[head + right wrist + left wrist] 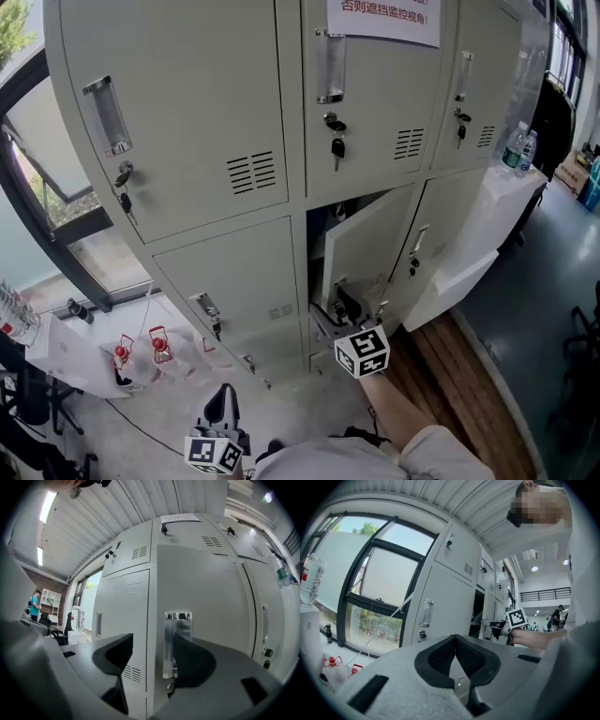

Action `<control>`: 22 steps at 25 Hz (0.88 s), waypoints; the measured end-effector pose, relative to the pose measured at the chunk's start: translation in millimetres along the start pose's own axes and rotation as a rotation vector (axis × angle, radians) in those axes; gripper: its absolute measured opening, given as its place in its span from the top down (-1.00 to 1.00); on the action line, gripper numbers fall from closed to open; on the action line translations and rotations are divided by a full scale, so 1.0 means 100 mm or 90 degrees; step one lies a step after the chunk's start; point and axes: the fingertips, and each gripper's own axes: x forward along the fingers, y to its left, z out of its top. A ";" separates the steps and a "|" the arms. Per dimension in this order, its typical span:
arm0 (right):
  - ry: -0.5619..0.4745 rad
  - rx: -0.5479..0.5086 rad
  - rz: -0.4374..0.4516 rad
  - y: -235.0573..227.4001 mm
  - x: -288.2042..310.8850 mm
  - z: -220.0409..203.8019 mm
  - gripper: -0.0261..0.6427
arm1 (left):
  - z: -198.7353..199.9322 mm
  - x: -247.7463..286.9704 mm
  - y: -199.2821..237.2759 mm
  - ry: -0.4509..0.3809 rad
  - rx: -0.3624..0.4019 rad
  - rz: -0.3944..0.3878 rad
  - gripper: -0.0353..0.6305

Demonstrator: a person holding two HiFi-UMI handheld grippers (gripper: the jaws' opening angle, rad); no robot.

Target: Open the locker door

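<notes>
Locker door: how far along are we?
Done: the lower middle door is ajar, with a dark gap at its left edge. In hand: the right gripper faces it, jaws apart, chrome handle between them, not clamped. The left gripper is shut, empty, held low. Left: swing the door wide.

notice (382, 21): cut by top edge | locker interior (320, 232): apparently too dark

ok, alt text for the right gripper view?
The right gripper, jaws open, frames the chrome handle of a grey locker door, the handle close by the right-hand jaw. More lockers with vents and keys surround it; a window and people sit far left.
</notes>
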 end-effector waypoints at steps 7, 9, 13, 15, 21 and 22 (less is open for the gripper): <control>0.007 -0.001 -0.034 -0.06 -0.37 -0.01 0.21 | -0.11 -0.01 -0.16 0.015 -0.020 -0.042 0.88; 0.007 -0.002 -0.051 -0.11 -0.48 -0.01 0.21 | -0.13 0.00 -0.21 0.019 -0.025 -0.055 0.88; 0.011 -0.008 -0.089 -0.23 -0.66 -0.03 0.21 | -0.19 0.04 -0.31 0.029 -0.028 -0.086 0.88; 0.014 -0.007 -0.113 -0.30 -0.76 -0.05 0.21 | -0.22 0.05 -0.36 0.035 -0.028 -0.102 0.88; 0.018 -0.010 -0.174 -0.51 -1.01 -0.05 0.21 | -0.26 0.12 -0.47 0.046 -0.026 -0.143 0.88; 0.018 -0.011 -0.183 -0.54 -1.05 -0.05 0.21 | -0.26 0.14 -0.49 0.047 -0.025 -0.149 0.88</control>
